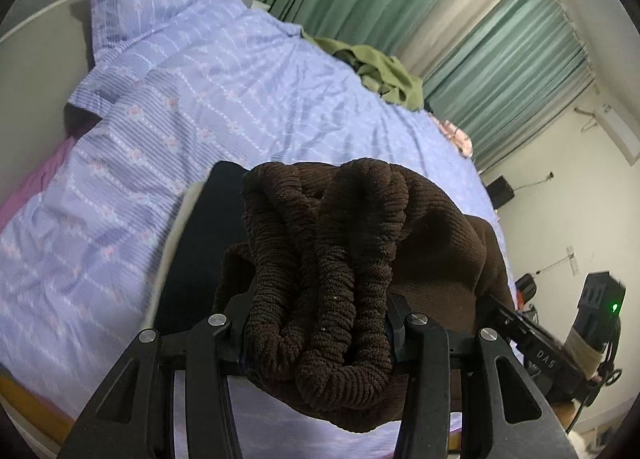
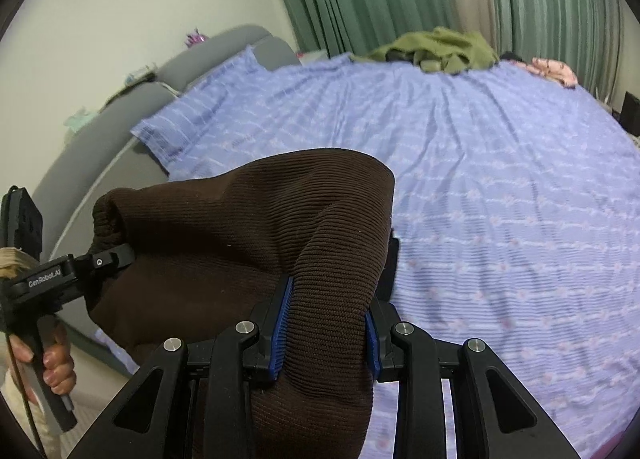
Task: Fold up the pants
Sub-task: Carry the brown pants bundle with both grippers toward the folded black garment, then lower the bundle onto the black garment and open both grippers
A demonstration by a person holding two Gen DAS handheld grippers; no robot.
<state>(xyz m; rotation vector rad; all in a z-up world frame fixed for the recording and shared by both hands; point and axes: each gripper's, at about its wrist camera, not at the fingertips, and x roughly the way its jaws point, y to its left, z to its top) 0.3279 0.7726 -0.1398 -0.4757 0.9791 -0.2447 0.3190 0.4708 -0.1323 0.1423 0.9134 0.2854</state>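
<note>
Left wrist view: the brown ribbed pants (image 1: 332, 259) hang bunched above the lilac bedspread (image 1: 200, 107). To lay them well, both ends should probably come down level and taut, so the cloth spreads without creases. The left gripper (image 1: 320, 323) is clenched on the gathered waistband, jaws part-way apart around the thick cloth.

Right wrist view: the right gripper (image 2: 326, 323) pinches 1 fold of the pants between its blue pads (image 2: 282, 323), narrowly parted.

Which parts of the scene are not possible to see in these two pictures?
- Pants: their legs and length, left wrist view; the bunched cloth hides them.
- Left gripper: its pads, buried in cloth.
- Pants' lower end, right wrist view: cut off by the bottom edge.
- Bed pattern: blurred.
</note>
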